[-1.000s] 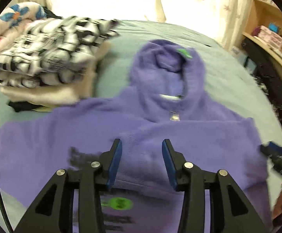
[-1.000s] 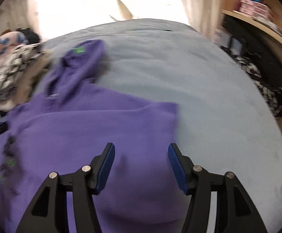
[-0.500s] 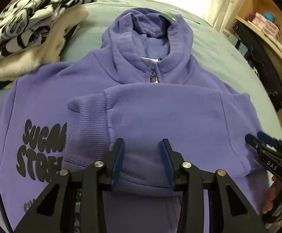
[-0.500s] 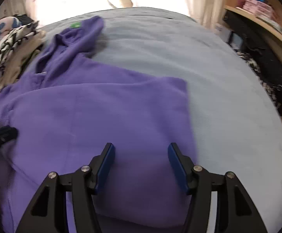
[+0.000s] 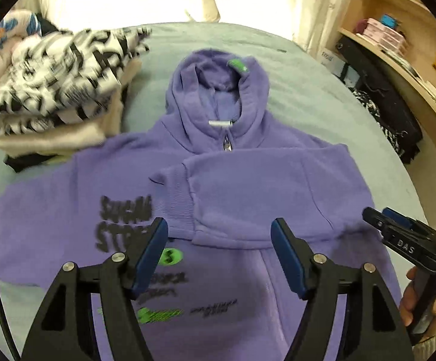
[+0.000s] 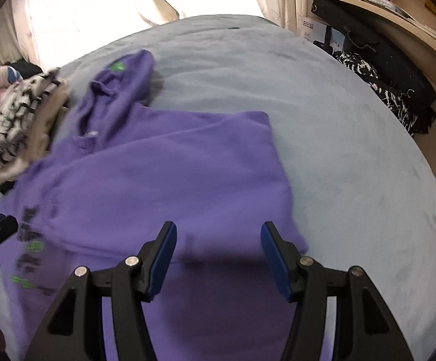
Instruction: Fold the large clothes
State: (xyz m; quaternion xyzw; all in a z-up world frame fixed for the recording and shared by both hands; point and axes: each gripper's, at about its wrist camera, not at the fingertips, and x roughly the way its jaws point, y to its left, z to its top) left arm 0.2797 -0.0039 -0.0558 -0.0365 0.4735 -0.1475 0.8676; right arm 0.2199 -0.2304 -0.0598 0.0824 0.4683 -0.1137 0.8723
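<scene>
left gripper (image 5: pixel 219 252) points steeply down, jaws opening, blue pads (image 5: pixel 150 254) wide apart with nothing between them and nothing pressed. right gripper (image 6: pixel 218 255) also tilted steeply down, its 2 fingers parted about midway, pads (image 6: pixel 164 260) clear of any contact, gap empty. in the left wrist view the right gripper shows at the right edge, its black fingers aimed toward picture left, gripped from below by the person's right hand (image 5: pixel 428 310); a pale cuff sits at that wrist. in the right wrist view 1 black fingertip of the left gripper enters at the left edge.
</scene>
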